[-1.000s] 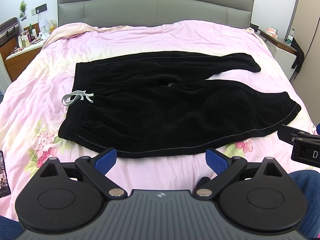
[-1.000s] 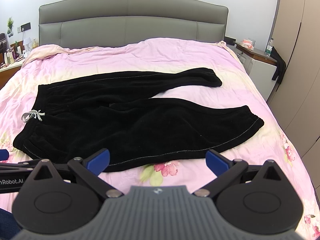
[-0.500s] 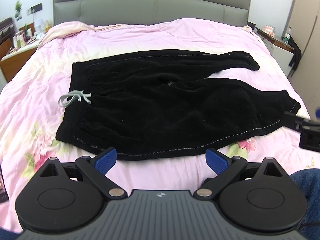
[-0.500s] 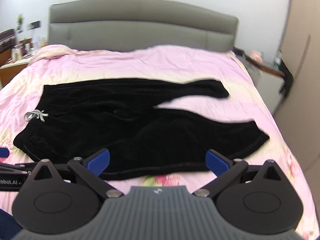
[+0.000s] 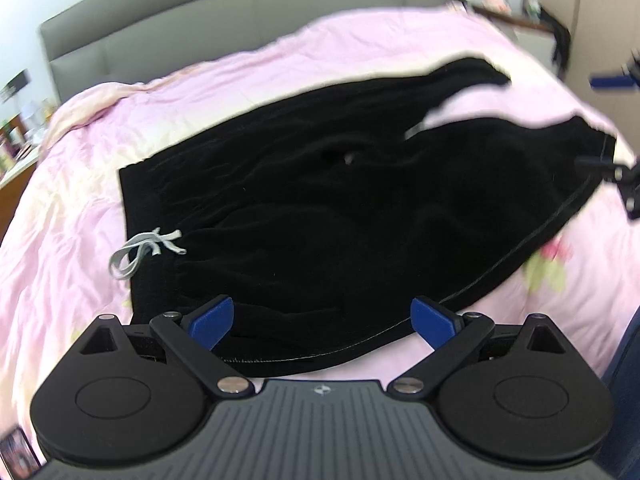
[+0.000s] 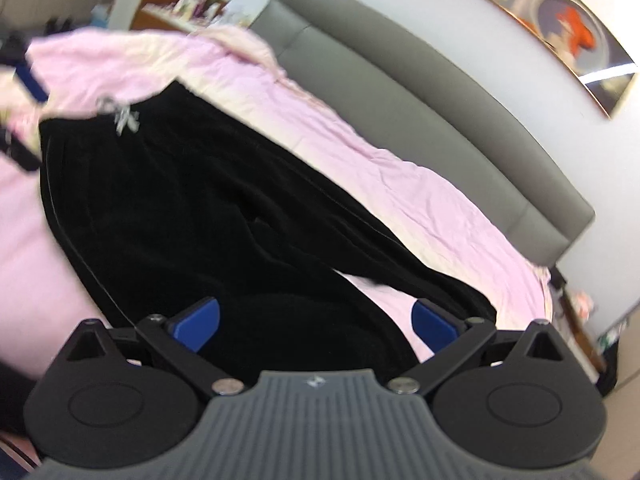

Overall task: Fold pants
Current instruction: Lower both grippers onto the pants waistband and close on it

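Black pants (image 5: 320, 216) lie spread flat on the pink bed, waistband with a grey drawstring (image 5: 144, 250) at the left, two legs running right. My left gripper (image 5: 322, 318) is open and empty, over the near waist corner of the pants. My right gripper (image 6: 316, 322) is open and empty, over the cuff end of the near leg (image 6: 304, 320); the pants (image 6: 192, 208) stretch away from it toward the drawstring (image 6: 126, 118). The right gripper also shows at the right edge of the left wrist view (image 5: 616, 128). Both views are motion-blurred.
The pink floral duvet (image 5: 80, 184) covers the bed, with a grey headboard (image 5: 224, 20) behind. A nightstand with bottles (image 5: 16, 140) stands at the left, another bedside table (image 6: 580, 312) at the right. My blue-jeaned leg (image 5: 624, 380) is at the near edge.
Both grippers have moved forward and down toward the pants and tilted. The left one has come over the waist corner, the right one has swung over the near leg's cuff. Both remain open.
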The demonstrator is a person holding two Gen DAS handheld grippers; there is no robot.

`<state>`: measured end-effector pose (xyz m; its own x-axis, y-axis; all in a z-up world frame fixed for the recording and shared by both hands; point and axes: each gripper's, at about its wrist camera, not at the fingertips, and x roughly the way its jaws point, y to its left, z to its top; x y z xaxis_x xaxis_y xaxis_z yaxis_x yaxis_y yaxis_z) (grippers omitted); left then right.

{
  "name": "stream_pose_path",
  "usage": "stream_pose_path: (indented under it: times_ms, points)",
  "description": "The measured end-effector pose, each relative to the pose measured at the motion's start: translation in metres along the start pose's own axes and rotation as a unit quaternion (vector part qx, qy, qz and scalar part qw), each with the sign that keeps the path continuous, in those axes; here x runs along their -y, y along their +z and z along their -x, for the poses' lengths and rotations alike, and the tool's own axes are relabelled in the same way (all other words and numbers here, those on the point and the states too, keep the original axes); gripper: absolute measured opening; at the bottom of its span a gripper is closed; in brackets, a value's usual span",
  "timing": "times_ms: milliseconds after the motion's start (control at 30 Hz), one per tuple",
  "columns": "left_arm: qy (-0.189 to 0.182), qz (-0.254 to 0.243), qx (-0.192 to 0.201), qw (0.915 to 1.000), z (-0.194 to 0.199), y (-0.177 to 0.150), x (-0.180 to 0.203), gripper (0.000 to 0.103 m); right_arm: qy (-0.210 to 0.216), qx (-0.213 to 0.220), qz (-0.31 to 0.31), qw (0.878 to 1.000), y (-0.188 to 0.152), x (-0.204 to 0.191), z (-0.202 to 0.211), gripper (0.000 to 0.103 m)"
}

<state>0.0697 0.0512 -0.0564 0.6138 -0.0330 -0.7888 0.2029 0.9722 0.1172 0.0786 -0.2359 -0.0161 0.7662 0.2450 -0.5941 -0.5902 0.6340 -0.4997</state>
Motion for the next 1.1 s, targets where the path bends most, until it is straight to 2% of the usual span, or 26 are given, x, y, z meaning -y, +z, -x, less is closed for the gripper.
stream_pose_path:
  times_ms: [133, 267, 333, 400, 500, 667, 767, 833, 1000, 1100]
  points:
    - [0.027, -0.065, -0.028, 0.9971, -0.032, 0.003, -0.008, 0.103, 0.003, -0.014, 0.071, 0.997, -0.024, 0.004, -0.035, 0.098]
    - [0.037, -0.084, -0.053, 0.9944, -0.053, 0.011, -0.024, 0.103, 0.013, -0.021, 0.104, 0.994, -0.053, 0.010, -0.060, 0.098]
    - [0.037, -0.108, -0.071, 0.9909, -0.066, 0.008, -0.025, 0.103, 0.023, -0.018, 0.140, 0.990, -0.064, 0.003, -0.072, 0.097]
    - [0.039, -0.150, -0.086, 0.9842, -0.077, -0.001, -0.020, 0.103, 0.033, -0.022, 0.191, 0.981, -0.079, -0.005, -0.081, 0.094]
    - [0.035, -0.224, -0.089, 0.9698, -0.089, -0.022, -0.008, 0.103, 0.054, -0.025, 0.254, 0.965, -0.100, -0.016, -0.093, 0.092]
    - [0.022, -0.307, -0.089, 0.9472, -0.100, -0.051, 0.005, 0.103, 0.092, -0.025, 0.288, 0.953, -0.120, -0.017, -0.104, 0.092]
    - [0.038, -0.350, -0.089, 0.9316, -0.108, -0.064, 0.006, 0.103, 0.088, -0.030, 0.322, 0.942, -0.127, -0.017, -0.110, 0.092]
    - [0.041, -0.365, -0.089, 0.9257, -0.112, -0.070, 0.003, 0.103, 0.087, -0.038, 0.338, 0.936, -0.130, -0.017, -0.113, 0.090]
    - [0.033, -0.363, -0.092, 0.9266, -0.124, -0.069, -0.011, 0.103, 0.058, -0.051, 0.365, 0.928, -0.151, -0.006, -0.126, 0.086]
    - [0.029, -0.366, -0.091, 0.9258, -0.138, -0.063, -0.011, 0.103, 0.050, -0.055, 0.360, 0.930, -0.162, 0.006, -0.143, 0.086]
